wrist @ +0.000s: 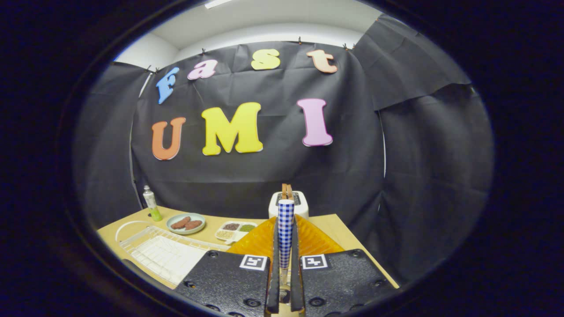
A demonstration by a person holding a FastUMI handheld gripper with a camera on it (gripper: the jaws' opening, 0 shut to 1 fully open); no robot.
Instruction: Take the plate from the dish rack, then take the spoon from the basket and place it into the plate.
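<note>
My gripper is shut on a spoon with a blue-and-white checked handle. The handle stands between the two fingers and pokes out a little past their tips; the spoon's bowl is hidden. Just beyond and below the fingers an orange ribbed plate lies on the wooden table, spreading to either side of them. The white wire dish rack sits to the left of the plate, with nothing standing in the part I can see.
A white toaster stands behind the orange plate. Left of it lie a divided white tray of beans and a pale green dish holding sausages. A small bottle stands at the table's far left corner. The table edge runs close on the right.
</note>
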